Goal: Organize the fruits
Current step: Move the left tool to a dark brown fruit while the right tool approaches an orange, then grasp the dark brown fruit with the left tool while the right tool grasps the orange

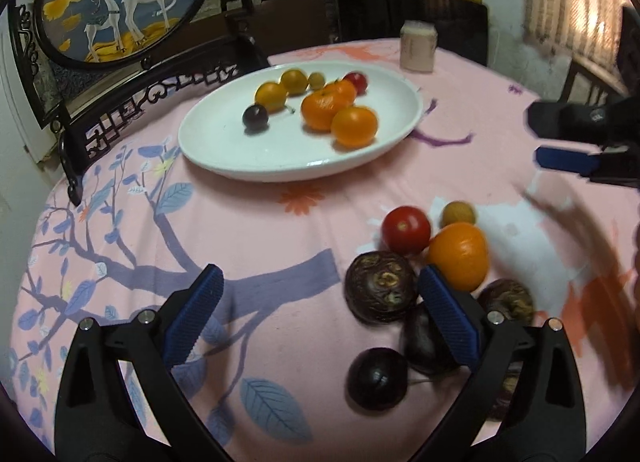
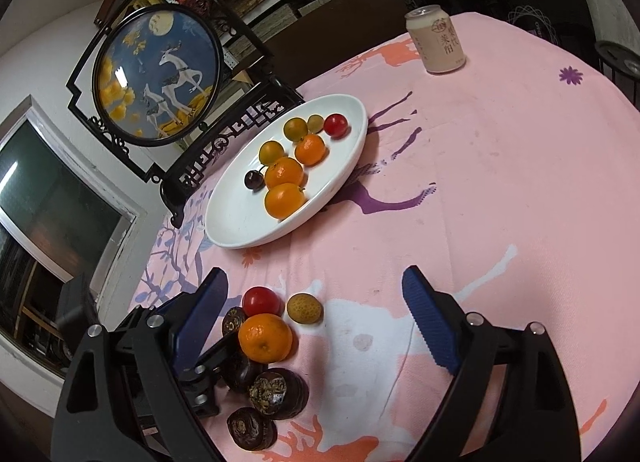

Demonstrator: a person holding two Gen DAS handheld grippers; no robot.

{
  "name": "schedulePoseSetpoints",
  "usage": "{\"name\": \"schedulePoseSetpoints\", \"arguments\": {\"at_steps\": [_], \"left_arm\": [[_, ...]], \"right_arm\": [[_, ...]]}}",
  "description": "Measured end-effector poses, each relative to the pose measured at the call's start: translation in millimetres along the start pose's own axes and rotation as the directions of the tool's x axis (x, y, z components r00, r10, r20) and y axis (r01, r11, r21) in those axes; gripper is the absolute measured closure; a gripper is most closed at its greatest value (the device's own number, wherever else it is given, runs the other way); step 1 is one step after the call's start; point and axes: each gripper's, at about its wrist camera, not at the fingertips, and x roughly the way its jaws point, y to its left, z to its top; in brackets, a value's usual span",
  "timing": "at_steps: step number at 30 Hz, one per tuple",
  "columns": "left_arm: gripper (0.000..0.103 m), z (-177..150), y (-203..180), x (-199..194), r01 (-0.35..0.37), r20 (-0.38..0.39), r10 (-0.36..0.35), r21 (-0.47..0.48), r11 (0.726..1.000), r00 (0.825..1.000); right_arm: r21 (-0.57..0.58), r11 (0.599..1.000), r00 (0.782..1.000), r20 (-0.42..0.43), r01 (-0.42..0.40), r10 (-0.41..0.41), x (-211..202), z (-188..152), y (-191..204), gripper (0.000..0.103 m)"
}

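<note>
A white oval plate [image 1: 240,158] [image 2: 240,230] holds several oranges, small yellow fruits, a red tomato and a dark cherry. On the pink cloth lies a loose pile: a red tomato [image 1: 406,229] [image 2: 261,301], an orange [image 1: 460,255] [image 2: 265,337], a small yellow-brown fruit [image 1: 458,214] [image 2: 305,307] and several dark purple fruits [image 1: 379,286] [image 2: 278,388]. My left gripper [image 1: 320,302] is open and empty, its right finger beside the pile. My right gripper [image 2: 316,302] is open and empty above the pile; it also shows at the right edge of the left wrist view [image 1: 560,142].
A beige drink can [image 1: 418,45] [image 2: 436,44] stands at the table's far side. A black carved stand with a round deer picture [image 1: 120,2] [image 2: 160,74] stands behind the plate at the table's left edge. Dark chairs stand beyond the table.
</note>
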Motion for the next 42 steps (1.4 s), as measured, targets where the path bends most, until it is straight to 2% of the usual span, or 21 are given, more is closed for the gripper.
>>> {"name": "schedulePoseSetpoints", "arguments": {"at_steps": [3,5,7,8,9,11,13,17,22,26,31,34,39,42], "left_arm": [[0.002,1,11,4,0.002,-0.023,-0.003,-0.033,0.999,1.000],[0.002,1,21,1,-0.109,-0.009,0.109,-0.021,0.994,0.994],[0.002,0,33,-1,-0.250,0.002,0.250,-0.014,0.968,0.968],[0.002,-2,42,-2,-0.296,-0.005,0.296,-0.032,0.955,0.955],[0.002,-2,49,-4,-0.294,-0.013,0.294,-0.058,0.954,0.956],[0.002,-2,58,-10,-0.233,0.001,0.235,-0.114,0.966,0.972],[0.002,-1,54,-14,-0.180,0.030,0.185,-0.110,0.977,0.982],[0.002,-2,40,-7,-0.168,0.037,0.170,-0.052,0.984,0.985],[0.002,1,40,-2,-0.118,0.026,0.120,-0.072,0.990,0.992],[0.003,-1,39,1,-0.080,0.011,0.081,-0.075,0.994,0.997],[0.006,-2,36,3,-0.049,0.004,0.049,-0.067,0.997,0.999],[0.011,-1,35,5,-0.024,-0.005,0.024,-0.068,0.997,1.000],[0.030,-1,39,14,0.030,-0.044,-0.035,-0.099,0.995,0.998],[0.038,-1,44,18,0.042,-0.056,-0.050,-0.129,0.991,0.997]], "right_arm": [[-0.014,1.000,1.000,-0.001,0.001,-0.001,1,0,3,0.014],[-0.023,1.000,1.000,-0.002,0.004,-0.004,0,-1,4,0.014],[-0.030,1.000,1.000,0.001,0.006,-0.006,0,-1,5,0.014],[-0.034,0.999,1.000,0.002,0.006,-0.006,0,-1,5,0.014],[-0.037,0.999,1.000,0.003,0.006,-0.006,-1,-2,6,0.014],[-0.050,0.999,1.000,0.000,0.004,-0.004,0,-3,9,0.014],[-0.071,0.997,1.000,-0.008,0.002,-0.002,1,-4,12,0.014],[-0.117,0.993,0.999,-0.033,-0.019,0.015,5,-10,22,0.014],[-0.122,0.990,0.994,-0.093,-0.068,0.056,13,-15,27,0.014],[-0.126,0.986,0.984,-0.158,-0.106,0.086,23,-21,32,0.029],[-0.124,0.983,0.973,-0.207,-0.132,0.104,29,-28,34,0.037],[-0.120,0.984,0.969,-0.224,-0.130,0.101,33,-31,34,0.038],[-0.113,0.986,0.964,-0.251,-0.119,0.088,44,-36,34,0.041],[-0.124,0.986,0.964,-0.255,-0.115,0.080,52,-39,35,0.052]]}}
